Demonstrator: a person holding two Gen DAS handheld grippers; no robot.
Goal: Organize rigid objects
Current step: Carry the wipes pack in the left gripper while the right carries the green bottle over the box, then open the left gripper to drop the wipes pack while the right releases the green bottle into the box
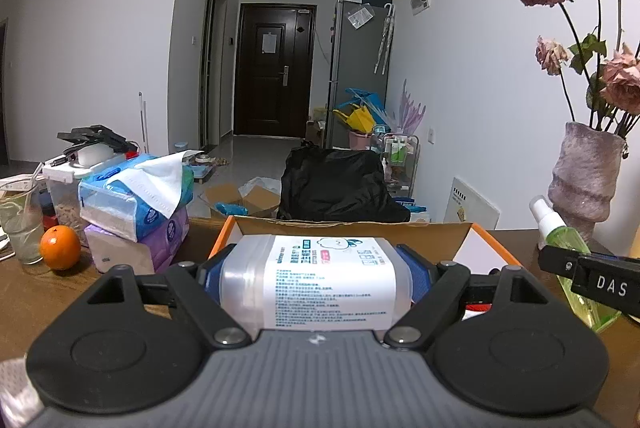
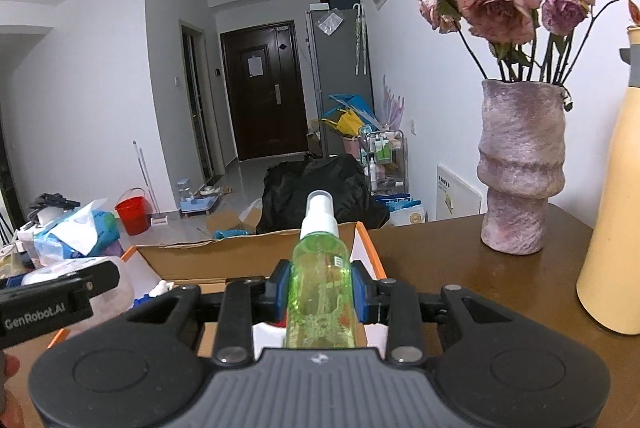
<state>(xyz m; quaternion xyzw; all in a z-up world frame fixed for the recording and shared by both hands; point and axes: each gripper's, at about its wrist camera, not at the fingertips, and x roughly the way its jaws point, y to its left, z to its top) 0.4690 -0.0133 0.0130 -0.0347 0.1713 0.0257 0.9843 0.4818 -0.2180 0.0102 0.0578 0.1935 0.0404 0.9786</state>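
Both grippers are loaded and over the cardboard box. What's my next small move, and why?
Probably lower the right gripper into the cardboard box and release the green spray bottle: it sits clamped above the box opening, beside the left gripper gripping the wipes canister.

Both wrist cameras sit close behind their grippers, looking slightly downward across the wooden table (image 1: 24, 292) toward the dark door (image 1: 272, 68) at centre frame. Both share the cardboard box (image 2: 248, 256) and vase (image 2: 520, 164).

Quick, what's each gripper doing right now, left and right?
Left gripper: shut on the white labelled container, above the cardboard box.
Right gripper: shut on the green spray bottle.
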